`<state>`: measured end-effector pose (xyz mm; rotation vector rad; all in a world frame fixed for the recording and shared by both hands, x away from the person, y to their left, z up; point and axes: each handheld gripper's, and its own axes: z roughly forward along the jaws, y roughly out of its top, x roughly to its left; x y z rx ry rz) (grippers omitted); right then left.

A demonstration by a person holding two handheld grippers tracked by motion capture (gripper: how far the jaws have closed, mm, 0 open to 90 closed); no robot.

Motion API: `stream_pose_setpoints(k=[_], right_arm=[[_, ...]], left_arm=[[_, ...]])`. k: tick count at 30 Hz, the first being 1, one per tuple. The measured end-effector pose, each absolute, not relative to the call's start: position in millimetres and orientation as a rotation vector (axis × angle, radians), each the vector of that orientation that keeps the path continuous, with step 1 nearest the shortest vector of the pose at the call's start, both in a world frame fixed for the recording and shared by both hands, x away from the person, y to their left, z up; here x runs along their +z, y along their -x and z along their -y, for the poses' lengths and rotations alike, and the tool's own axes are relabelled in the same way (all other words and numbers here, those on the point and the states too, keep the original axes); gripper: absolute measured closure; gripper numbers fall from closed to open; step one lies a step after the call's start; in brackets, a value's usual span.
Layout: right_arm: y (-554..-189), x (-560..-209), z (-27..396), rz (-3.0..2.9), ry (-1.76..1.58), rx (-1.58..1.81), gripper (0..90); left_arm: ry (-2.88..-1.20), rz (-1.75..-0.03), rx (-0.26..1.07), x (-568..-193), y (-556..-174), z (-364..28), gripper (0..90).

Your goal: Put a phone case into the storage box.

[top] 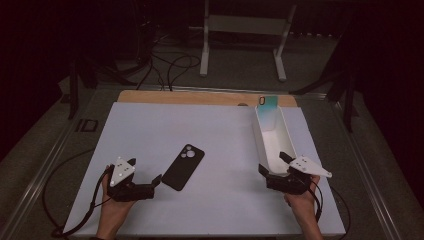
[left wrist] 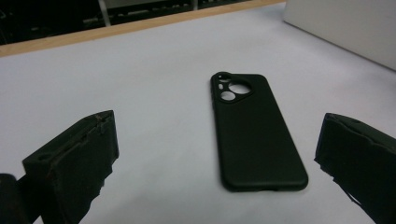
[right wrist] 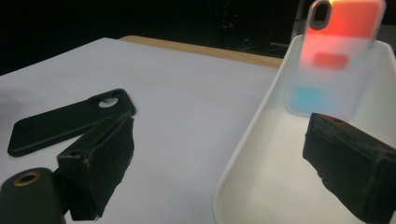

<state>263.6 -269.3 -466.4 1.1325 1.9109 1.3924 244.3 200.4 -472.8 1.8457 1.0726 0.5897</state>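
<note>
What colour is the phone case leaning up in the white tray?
Translucent phone case: orange-red on top, blue lower down, clearest in the right gripper view.

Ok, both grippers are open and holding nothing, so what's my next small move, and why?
Probably ease the left gripper forward to straddle the black phone case: it lies flat on the table just ahead of the open jaws, while the right gripper already straddles the white tray's near wall.

Left claw point(top: 147, 172), right claw point(top: 274, 162) both agape, empty.
</note>
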Motion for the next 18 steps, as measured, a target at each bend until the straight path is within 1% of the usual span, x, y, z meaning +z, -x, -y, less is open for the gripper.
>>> stream_pose_setpoints(k=[8,18], right_arm=[[-261.7,-464.1,273.5,-1.886,-1.138,1.404,8.7],[-261.0,-462.6,278.8,-1.868,-1.151,1.416,8.7]], left_arm=[[-1.892,-1.066,0.533,-469.3,-257.8,-169.2,0.0],[-1.991,-1.096,0.461,-481.4,-279.3,-144.0,0.0]])
